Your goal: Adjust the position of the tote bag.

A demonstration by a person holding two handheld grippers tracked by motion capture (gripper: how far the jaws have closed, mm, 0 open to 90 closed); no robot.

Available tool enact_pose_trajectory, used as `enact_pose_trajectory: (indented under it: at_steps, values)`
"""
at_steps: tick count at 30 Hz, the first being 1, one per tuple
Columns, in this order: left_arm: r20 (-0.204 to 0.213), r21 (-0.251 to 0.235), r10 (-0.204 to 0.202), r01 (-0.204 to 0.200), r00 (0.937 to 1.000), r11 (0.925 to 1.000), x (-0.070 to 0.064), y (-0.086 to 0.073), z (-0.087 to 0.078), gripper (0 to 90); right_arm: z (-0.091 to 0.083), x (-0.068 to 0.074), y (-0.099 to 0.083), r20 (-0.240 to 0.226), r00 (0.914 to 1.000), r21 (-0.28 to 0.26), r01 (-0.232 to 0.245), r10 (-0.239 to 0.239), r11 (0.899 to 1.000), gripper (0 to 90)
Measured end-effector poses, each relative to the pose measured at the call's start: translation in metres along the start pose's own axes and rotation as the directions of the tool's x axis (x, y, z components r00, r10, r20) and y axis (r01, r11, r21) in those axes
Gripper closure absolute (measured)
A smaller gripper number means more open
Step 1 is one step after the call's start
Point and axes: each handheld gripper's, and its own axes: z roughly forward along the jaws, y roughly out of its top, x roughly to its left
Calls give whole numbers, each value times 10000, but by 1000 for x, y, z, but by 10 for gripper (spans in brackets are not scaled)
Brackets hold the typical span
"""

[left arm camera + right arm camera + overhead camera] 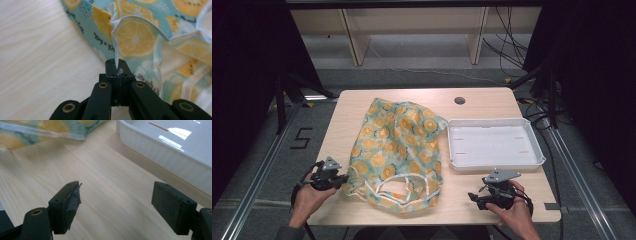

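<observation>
Light wood bench (492, 102). A teal cloth bag (398, 150) printed with orange and lemon slices lies crumpled across the bench's middle, running from the far centre down to the near edge, its white-trimmed handles (388, 187) looped at the near end. Left tool (343, 178), held in the person's left hand (307, 197), sits at the near left of the bench, right at the bag's near-left corner. In the left gripper view the left tool (117, 65) has its jaws pressed together on a thin white-trimmed edge of the bag (135, 37), which rises from between them; the printed cloth spreads beyond and to the right of the jaws, bare bench to their left. Right tool (472, 197), in the right hand (512, 212), rests near the near right edge, just right of the bag's near end and apart from it. In the right gripper view its jaws stand wide apart with nothing between them but bench wood; the bag's edge (45, 131) lies farther off at upper left. A white empty tray (532, 137) sits right of the bag, just beyond the right tool.
</observation>
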Motion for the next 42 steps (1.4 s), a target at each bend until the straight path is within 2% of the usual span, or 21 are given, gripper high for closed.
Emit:
enact_pose_trajectory:
  at_steps: [4, 7, 8, 19, 20, 21, 23, 24, 25, 26, 27, 29, 30, 31, 32, 33, 37, 38, 39, 40, 42]
  values:
    - [438, 70, 577, -580, 9974, 9983, -22, -2, -3, 894, 0, 0, 0, 65, 10000, -85, -39, 40, 10000, 240]
    - [553, -177, 631, -623, 9965, 9979, -35, -3, -4, 894, 0, 0, 0, 51, 10000, -88, -56, 56, 9999, 240]
    - [518, 25, 1117, -1120, 9924, 9937, -41, -3, -7, 893, 0, 0, 0, 48, 10000, -95, -63, 64, 9999, 239]
    - [383, -116, 1126, -1123, 9929, 9936, -48, -8, -13, 836, -1, -1, 0, 9, 10000, -14, 26, -26, 10000, 245]
    - [40, -129, 1102, -1102, 9939, 9938, -49, -8, -14, 786, -3, 2, -1, -85, 9993, 237, -369, 371, 9990, 246]
    - [40, -129, 1102, -1102, 9939, 9938, -49, -8, -14, 713, -3, 2, -1, -85, 9993, 237, -369, 371, 9990, 246]
    - [-857, -169, 1360, -1379, 9870, 9903, -50, -4, -20, 646, 0, -1, -2, 21, 10000, -25, 38, -38, 10000, 245]
    - [-857, -169, 1360, -1379, 9870, 9903, -50, -4, -20, 594, -1, 0, -2, -17, 10000, 96, -53, 53, 9999, 246]
    - [-1453, -264, 1474, -1527, 9784, 9879, -51, 0, -23, 535, 0, -2, -2, 8, 10000, -39, 33, -33, 10000, 245]
    - [-1629, -292, 1886, -1958, 9684, 9802, -52, 3, -24, 504, -1, -1, -3, -70, 9998, 196, -161, 163, 9997, 245]
    - [-1775, -87, 2248, -2299, 9581, 9732, -52, 5, -25, 481, 0, -3, -3, -3, 10000, 31, 60, -60, 10000, 244]
    - [-1949, -194, 2235, -2316, 9550, 9726, -54, 6, -23, 455, 0, -4, -3, -18, 10000, 33, 54, -54, 10000, 243]
    - [-2211, -81, 2511, -2592, 9424, 9658, -56, 9, -21, 429, 0, -4, -3, -37, 10000, 25, 40, -40, 10000, 243]
    - [-2211, -81, 2511, -2592, 9424, 9658, -56, 9, -21, 411, 0, -4, -3, -37, 10000, 25, 40, -40, 10000, 243]
    - [-2397, -90, 2670, -2772, 9334, 9608, -58, 13, -17, 397, 0, -3, -3, -23, 10000, 61, 24, -24, 10000, 243]
    - [-2397, -90, 2670, -2772, 9334, 9608, -58, 13, -17, 397, 1, -2, -3, -49, 10000, -21, -39, 39, 10000, 243]
    - [-2391, 84, 3323, -3402, 9124, 9403, -63, 23, -12, 394, 2, -1, -2, -141, 9999, 36, -35, 35, 10000, 243]
    - [-2391, 84, 3323, -3402, 9124, 9403, -63, 23, -12, 392, 2, -1, -2, -141, 9999, 36, -35, 35, 10000, 243]
    - [-2278, -118, 3656, -3780, 9024, 9257, -65, 28, -10, 387, 2, -2, -2, -150, 9999, 63, -44, 45, 10000, 243]
    - [-2278, -118, 3656, -3780, 9024, 9257, -65, 28, -10, 388, 2, -2, -2, -150, 9999, 63, -44, 45, 10000, 243]
    - [-2217, -164, 3876, -4009, 8948, 9160, -68, 33, -6, 388, 2, -2, -2, -186, 9998, 17, -20, 21, 10000, 243]
